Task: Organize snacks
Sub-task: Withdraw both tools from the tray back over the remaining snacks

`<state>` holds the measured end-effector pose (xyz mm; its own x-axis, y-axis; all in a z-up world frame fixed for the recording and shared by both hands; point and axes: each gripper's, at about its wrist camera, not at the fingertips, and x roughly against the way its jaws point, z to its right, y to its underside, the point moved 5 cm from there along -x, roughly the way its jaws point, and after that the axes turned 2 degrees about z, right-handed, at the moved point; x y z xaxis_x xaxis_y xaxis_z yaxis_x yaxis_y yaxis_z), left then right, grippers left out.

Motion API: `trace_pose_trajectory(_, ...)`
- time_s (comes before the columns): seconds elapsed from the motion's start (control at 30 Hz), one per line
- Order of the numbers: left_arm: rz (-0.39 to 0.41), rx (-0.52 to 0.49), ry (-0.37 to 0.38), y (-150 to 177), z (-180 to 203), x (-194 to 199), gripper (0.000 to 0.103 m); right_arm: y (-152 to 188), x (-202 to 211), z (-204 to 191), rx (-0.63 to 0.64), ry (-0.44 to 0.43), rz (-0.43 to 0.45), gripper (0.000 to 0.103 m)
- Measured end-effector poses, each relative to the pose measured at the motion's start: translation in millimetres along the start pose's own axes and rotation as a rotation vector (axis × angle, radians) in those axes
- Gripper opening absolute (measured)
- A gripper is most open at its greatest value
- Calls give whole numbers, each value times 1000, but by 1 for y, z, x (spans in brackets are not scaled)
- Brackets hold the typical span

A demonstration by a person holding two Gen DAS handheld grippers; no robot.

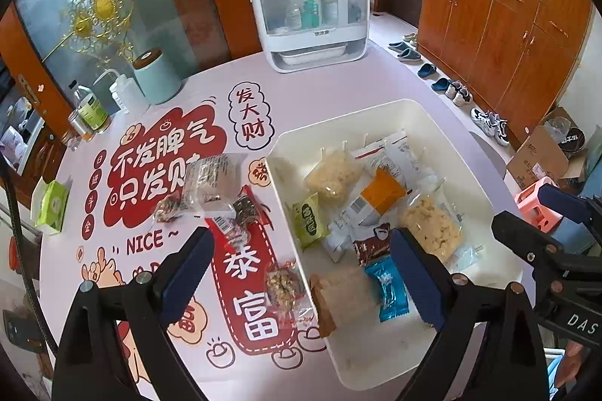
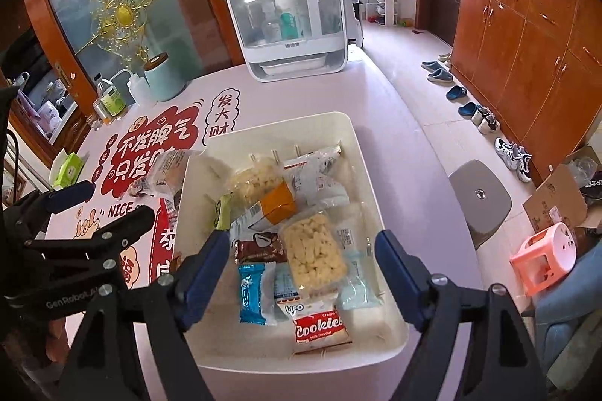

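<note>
Left gripper (image 1: 301, 273) spread, empty; right gripper (image 2: 303, 269) spread over white plastic bin (image 2: 380, 175). Most snacks inside bin; clear-wrapped nut bar (image 1: 284, 284) and several packets left of bin, on surface (image 1: 338, 88).

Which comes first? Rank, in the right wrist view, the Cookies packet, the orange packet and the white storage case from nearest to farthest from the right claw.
From the right claw:
1. Cookies packet, near end of the bin.
2. Orange packet, mid-bin.
3. White storage case, far end of the table.
</note>
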<state>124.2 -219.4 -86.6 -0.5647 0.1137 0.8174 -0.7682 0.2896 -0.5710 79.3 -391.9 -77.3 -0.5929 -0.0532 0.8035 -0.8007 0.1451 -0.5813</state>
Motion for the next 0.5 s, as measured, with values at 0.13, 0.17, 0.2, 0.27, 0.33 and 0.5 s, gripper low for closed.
trace_pose_trajectory(0.13, 15, 16, -18, 6, -14, 11, 94, 4, 5, -6, 1, -5, 7, 81)
trace_pose_trajectory(0.17, 19, 21, -24, 7, -18, 13, 94, 4, 6, -7, 2, -9, 9, 81)
trace_pose_trajectory(0.2, 24, 29, -33, 9, -24, 17, 94, 5, 7, -9, 5, -13, 11, 81)
trace_pose_trajectory(0.27, 29, 48, -57, 14, -41, 23, 94, 7, 8, -14, 13, -17, 13, 81)
trace_pose_trajectory(0.33, 19, 58, -79, 18, -57, 26, 94, 7, 7, -18, 17, -22, 11, 80)
trace_pose_trajectory(0.5, -2, 36, -142, 30, -98, 31, 94, 9, 0, -32, 14, -43, -1, 80)
